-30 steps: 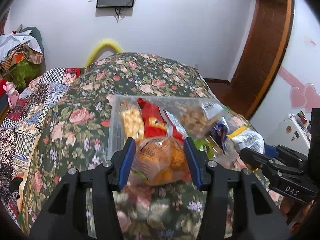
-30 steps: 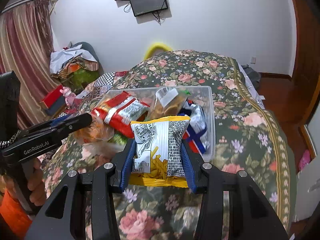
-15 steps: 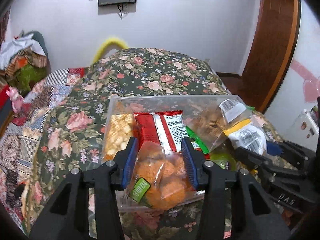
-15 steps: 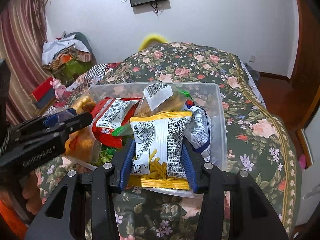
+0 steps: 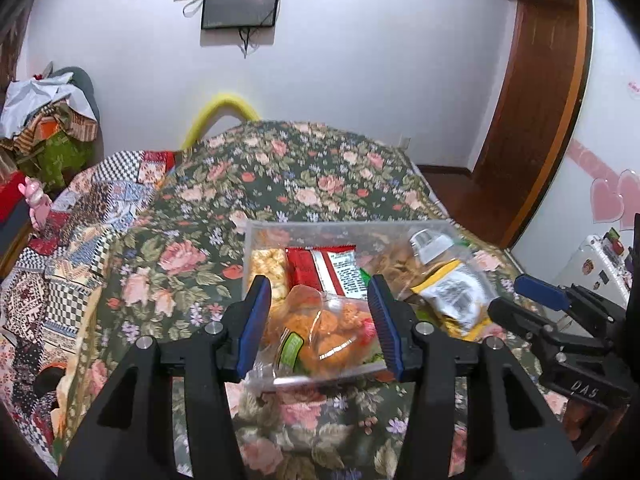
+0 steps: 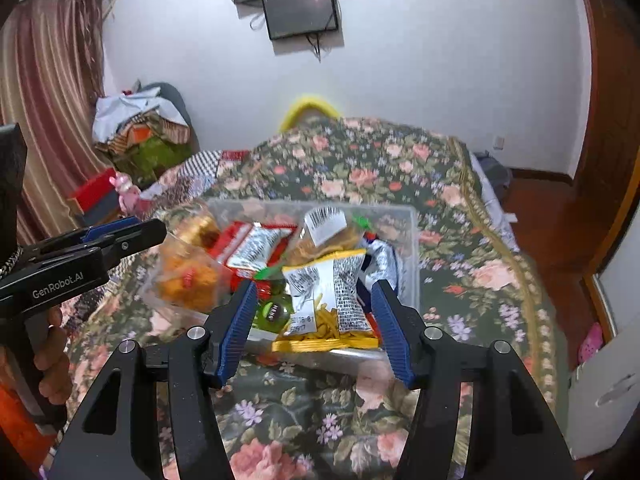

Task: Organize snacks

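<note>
A clear plastic bin sits on the flowered bed and holds several snack packs. My left gripper is open around a clear bag of orange snacks that rests at the bin's near left edge; the bag also shows in the right wrist view. My right gripper is open around a yellow and white chip bag lying in the bin's near right part; it also shows in the left wrist view. A red pack and a popcorn bag lie further in.
The flowered bedspread surrounds the bin. A patchwork quilt lies at left. A pile of clothes stands at the far left by the wall. A wooden door and a small white fridge are at right.
Both grippers carried their bags forward over the bin and opened. The orange bag and the yellow chip bag now rest in the bin, no longer pinched.
</note>
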Tool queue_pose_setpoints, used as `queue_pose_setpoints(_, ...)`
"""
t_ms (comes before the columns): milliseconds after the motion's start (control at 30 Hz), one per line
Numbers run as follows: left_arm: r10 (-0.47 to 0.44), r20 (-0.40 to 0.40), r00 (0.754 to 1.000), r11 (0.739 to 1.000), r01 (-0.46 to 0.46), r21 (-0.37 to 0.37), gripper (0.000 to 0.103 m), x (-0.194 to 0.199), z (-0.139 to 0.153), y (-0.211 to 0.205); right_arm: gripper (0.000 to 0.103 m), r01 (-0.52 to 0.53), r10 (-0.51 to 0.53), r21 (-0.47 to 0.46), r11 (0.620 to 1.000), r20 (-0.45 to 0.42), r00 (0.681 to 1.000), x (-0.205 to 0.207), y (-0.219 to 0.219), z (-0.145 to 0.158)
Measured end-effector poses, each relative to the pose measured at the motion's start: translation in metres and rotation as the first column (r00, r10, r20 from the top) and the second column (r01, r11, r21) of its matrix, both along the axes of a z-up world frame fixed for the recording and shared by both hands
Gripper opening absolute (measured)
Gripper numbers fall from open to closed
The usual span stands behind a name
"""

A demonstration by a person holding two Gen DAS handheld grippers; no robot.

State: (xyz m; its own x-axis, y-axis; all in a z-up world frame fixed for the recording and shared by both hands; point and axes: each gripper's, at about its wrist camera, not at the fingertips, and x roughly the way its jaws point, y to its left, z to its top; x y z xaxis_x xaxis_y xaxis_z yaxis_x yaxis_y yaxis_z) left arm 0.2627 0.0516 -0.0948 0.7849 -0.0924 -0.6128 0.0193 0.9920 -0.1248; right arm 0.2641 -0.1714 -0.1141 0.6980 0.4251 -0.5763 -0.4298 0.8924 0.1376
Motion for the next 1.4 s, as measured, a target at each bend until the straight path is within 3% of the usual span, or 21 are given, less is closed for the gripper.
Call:
queue_pose_setpoints(267, 0.000, 0.138, 0.990, 1.000, 0.000, 0.003, 0.052, -0.063, 0.059, -0.005, 0.056, 0.003, -0.011, 0.060, 0.998, 0.123, 0.992, -0.050, -0.019, 0.055)
queue_pose_setpoints(400, 0.009, 0.230, 0.973, 1.000, -0.015, 0.021, 0.058, -0.103, 0.089, -0.011, 0.071, 0.000, -0.022, 0.105, 0.995, 0.207, 0.978, -0.081, -0.028, 0.084)
queue_pose_setpoints(533, 0.021, 0.308, 0.951, 0.999, -0.030, 0.026, 0.067, -0.138, 0.112, -0.016, 0.074, -0.013, -0.020, 0.118, 0.993, 0.276, 0.961, -0.111, -0.031, 0.105)
queue_pose_setpoints(633, 0.027, 0.353, 0.935, 0.998, -0.045, 0.042, 0.081, -0.159, 0.123, -0.019, 0.087, -0.007, -0.036, 0.136, 0.991, 0.307, 0.951, -0.127, -0.034, 0.114)
queue_pose_setpoints(700, 0.026, 0.368, 0.929, 0.998, -0.043, 0.038, 0.091, -0.169, 0.128, -0.019, 0.089, 0.003, -0.050, 0.141, 0.990, 0.328, 0.943, -0.136, -0.035, 0.117)
queue_pose_setpoints(767, 0.036, 0.374, 0.927, 0.998, -0.052, 0.033, 0.094, -0.177, 0.130, -0.018, 0.092, 0.005, -0.051, 0.138, 0.990, 0.334, 0.941, -0.140, -0.034, 0.118)
queue_pose_setpoints(867, 0.048, 0.381, 0.923, 0.997, -0.065, 0.032, 0.100, -0.183, 0.131, -0.018, 0.103, 0.026, -0.070, 0.132, 0.991, 0.347, 0.935, -0.143, -0.033, 0.117)
queue_pose_setpoints(1400, 0.049, 0.375, 0.926, 0.996, -0.074, 0.053, 0.102, -0.190, 0.127, -0.021, 0.103, 0.043, -0.078, 0.104, 0.994, 0.365, 0.928, -0.155, -0.030, 0.113)
